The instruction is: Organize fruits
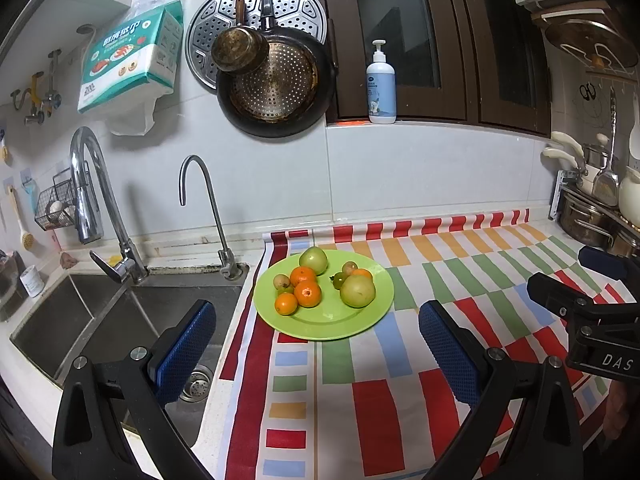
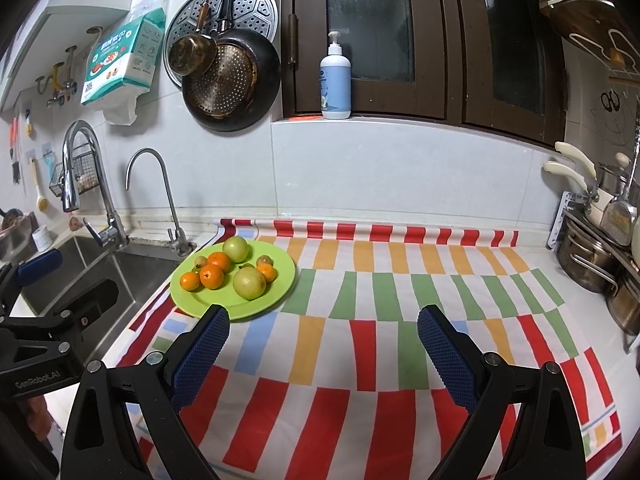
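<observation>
Blue-padded fingers of the left gripper (image 1: 316,344) stand wide apart with nothing between them, hovering over the near edge of the striped cloth (image 1: 384,408), with the sink (image 1: 120,320) under its left finger. Just to its right, the right gripper (image 2: 323,350) is likewise spread and empty, low over the same cloth, well short of the fruit.

Farther out, at the cloth's far left corner beside the sink, sits the green plate (image 1: 360,326). All the fruit in view lies on it: four oranges (image 1: 307,293), three clustered left and one tucked behind the near large green fruit (image 1: 357,290), a second large green one (image 1: 314,260) at the far rim, and a few small greenish fruits (image 1: 281,281) between. No fruit lies loose on the cloth or counter.

With everything gathered on one plate and both tools idle, this fits either fruit already collected or a mixed pile awaiting sorting by kind; the pictures do not settle which.
</observation>
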A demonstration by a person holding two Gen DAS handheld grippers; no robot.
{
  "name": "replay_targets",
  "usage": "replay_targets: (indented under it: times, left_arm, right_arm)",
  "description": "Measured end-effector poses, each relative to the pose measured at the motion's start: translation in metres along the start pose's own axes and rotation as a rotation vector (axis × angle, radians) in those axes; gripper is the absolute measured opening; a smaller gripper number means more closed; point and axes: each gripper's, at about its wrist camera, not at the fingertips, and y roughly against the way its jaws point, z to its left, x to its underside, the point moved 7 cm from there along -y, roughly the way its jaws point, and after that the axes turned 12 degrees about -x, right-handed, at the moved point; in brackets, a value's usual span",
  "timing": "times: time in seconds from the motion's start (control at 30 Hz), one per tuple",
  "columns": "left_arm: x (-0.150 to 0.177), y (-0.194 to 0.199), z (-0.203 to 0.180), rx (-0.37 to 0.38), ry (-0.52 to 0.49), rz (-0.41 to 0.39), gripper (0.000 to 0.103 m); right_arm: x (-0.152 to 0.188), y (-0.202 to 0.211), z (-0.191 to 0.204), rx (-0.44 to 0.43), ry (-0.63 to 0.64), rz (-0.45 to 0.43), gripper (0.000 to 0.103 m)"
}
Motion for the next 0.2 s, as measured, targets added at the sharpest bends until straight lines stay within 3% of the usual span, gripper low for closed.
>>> replay_targets:
  times: [0.2]
  left_arm:
    - [-0.0005, -0.0032, -0.0008, 0.007, -0.003, 0.006, 0.103]
  right_arm:
    - [0.0009, -0.0026, -0.0006, -0.002, 0.001, 0.005, 0.096]
